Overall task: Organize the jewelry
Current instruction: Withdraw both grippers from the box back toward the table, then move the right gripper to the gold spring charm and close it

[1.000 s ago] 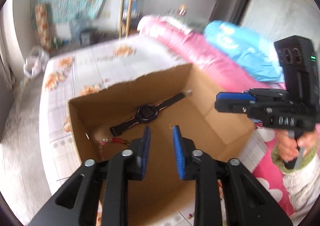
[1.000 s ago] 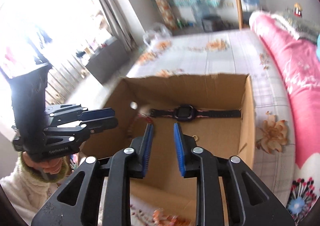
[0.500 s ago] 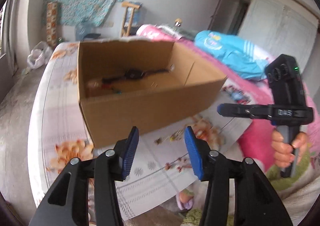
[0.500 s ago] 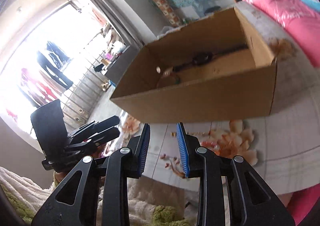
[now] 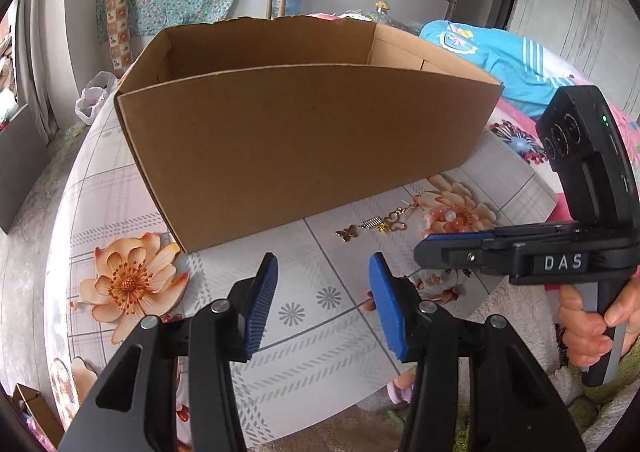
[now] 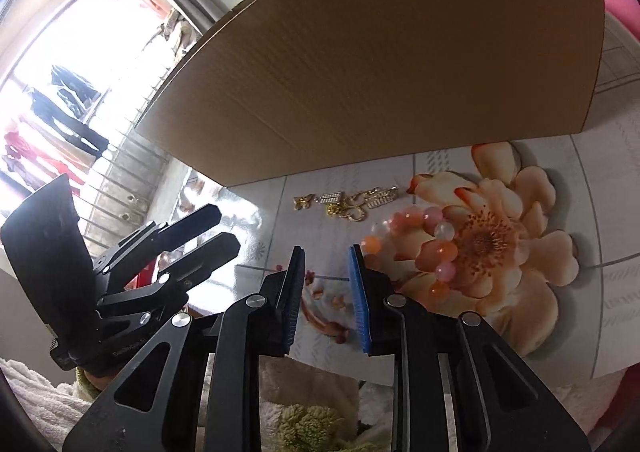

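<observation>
An open-topped cardboard box (image 5: pixel 304 143) stands on the floral cloth, and from this low angle I cannot see inside it. In front of its near wall lie several small gold pieces (image 5: pixel 376 226) and an orange-pink bead bracelet (image 5: pixel 450 217). My left gripper (image 5: pixel 324 264) hovers open over bare cloth, short of them, with nothing between its pads. My right gripper (image 6: pixel 326 252) is low over the cloth with its jaws closing on nothing. The bead bracelet (image 6: pixel 436 248) lies just right of its right fingertip, and the gold pieces (image 6: pixel 348 203) lie beyond. In the left wrist view, the right gripper (image 5: pixel 424 250) reaches in from the right.
The floral cloth (image 5: pixel 328 300) ends at a near edge just under both grippers. A hand (image 5: pixel 580 332) grips the right tool's handle. Blue clothing (image 5: pixel 492 55) and pink bedding lie behind the box. The left gripper (image 6: pixel 216 228) sits left of the right one.
Both grippers came down from above the box's inside to low in front of its near wall. The watch in the box is out of sight. The left jaws spread wider.
</observation>
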A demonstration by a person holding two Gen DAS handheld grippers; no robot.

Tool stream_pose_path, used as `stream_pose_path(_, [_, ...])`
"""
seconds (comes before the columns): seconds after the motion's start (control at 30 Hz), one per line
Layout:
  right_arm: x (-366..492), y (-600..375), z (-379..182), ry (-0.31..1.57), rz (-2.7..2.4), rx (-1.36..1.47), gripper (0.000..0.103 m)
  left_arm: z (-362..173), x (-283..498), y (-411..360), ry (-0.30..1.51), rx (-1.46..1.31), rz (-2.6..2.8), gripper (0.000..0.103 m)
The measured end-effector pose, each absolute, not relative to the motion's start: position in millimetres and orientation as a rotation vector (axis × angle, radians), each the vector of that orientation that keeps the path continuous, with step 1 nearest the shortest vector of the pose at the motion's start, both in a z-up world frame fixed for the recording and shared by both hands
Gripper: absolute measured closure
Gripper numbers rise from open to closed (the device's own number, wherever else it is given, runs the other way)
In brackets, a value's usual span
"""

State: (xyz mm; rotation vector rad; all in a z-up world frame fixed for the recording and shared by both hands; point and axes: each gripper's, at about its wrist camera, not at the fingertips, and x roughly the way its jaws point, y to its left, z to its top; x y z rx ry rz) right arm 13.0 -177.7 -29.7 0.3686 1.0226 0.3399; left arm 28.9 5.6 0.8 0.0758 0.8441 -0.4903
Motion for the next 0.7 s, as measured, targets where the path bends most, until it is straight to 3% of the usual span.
stream_pose_path(0.4, [16, -226, -14, 0.929, 0.135, 0.387, 0.08, 0, 40, -9, 0.837, 0.099, -0.52, 0.057])
stream_pose_path(0.7, [9, -192, -9, 0.84, 0.24, 0.287, 0.08, -4, 46, -33, 0.837, 0.217, -0.503, 0.059])
